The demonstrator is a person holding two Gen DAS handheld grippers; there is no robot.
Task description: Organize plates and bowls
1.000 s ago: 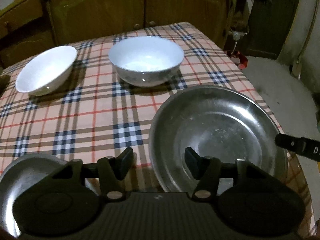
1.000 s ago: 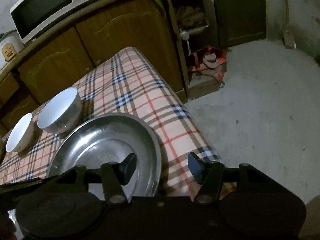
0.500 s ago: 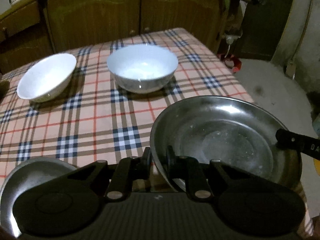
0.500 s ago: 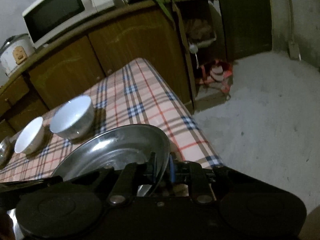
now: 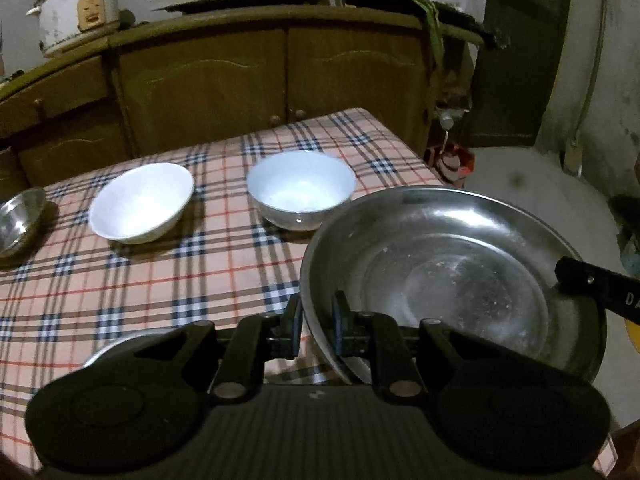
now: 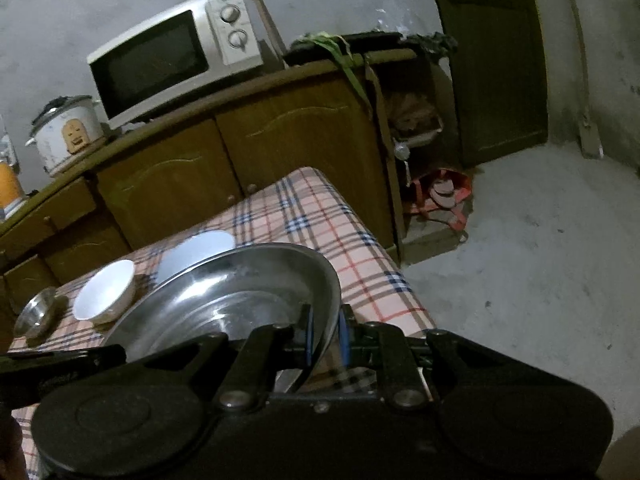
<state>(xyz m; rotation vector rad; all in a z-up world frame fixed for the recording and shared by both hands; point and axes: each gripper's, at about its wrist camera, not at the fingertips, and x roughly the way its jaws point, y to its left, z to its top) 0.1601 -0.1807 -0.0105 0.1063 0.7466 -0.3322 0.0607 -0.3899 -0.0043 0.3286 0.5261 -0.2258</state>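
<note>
The large steel plate (image 5: 460,280) is gripped at opposite rims by the left claw (image 5: 316,326) and right claw (image 6: 324,334) — a lift step; next, a level carry clear of the nearer white bowl (image 5: 300,188) is called for.

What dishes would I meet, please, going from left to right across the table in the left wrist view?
Small steel bowl → shallow white bowl → deeper white bowl → large steel plate, gripped at its rim by the left gripper.

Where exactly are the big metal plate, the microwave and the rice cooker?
big metal plate (image 5: 460,276): left wrist view, inner bottom.
microwave (image 6: 156,62): right wrist view, dark door glass.
rice cooker (image 5: 78,12): left wrist view, white body.
</note>
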